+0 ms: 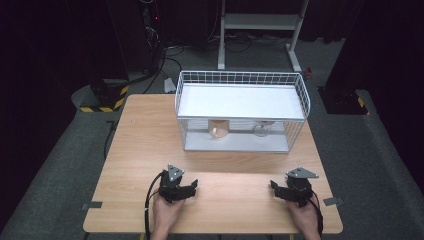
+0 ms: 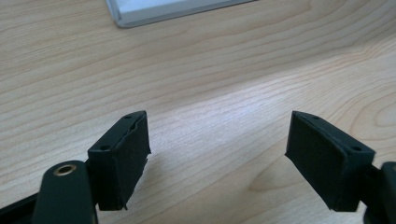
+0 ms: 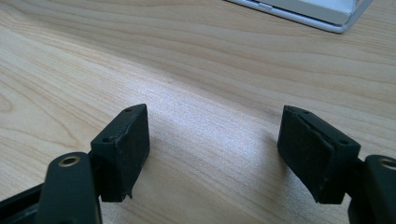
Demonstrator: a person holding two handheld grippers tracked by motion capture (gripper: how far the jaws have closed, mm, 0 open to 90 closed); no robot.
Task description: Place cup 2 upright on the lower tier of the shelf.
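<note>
My left gripper [image 1: 192,186] rests low over the front left of the wooden table [image 1: 145,145], held by a hand. In the left gripper view the gripper [image 2: 217,137] is open, with only bare wood between its black pads [image 2: 123,158]. My right gripper [image 1: 274,186] sits at the front right, also in a hand. Its jaws [image 3: 212,135] stand open over bare wood, with nothing between the pads [image 3: 126,149]. Both grippers are well short of a white wire rack [image 1: 241,79].
The two-tier rack stands at the table's far middle. On its lower shelf are a tan cup [image 1: 218,129] and a clear glass [image 1: 262,129]. The rack's base corner shows in the gripper views [image 2: 140,14] [image 3: 322,16]. Beyond the table stand dark equipment and a white frame [image 1: 260,22].
</note>
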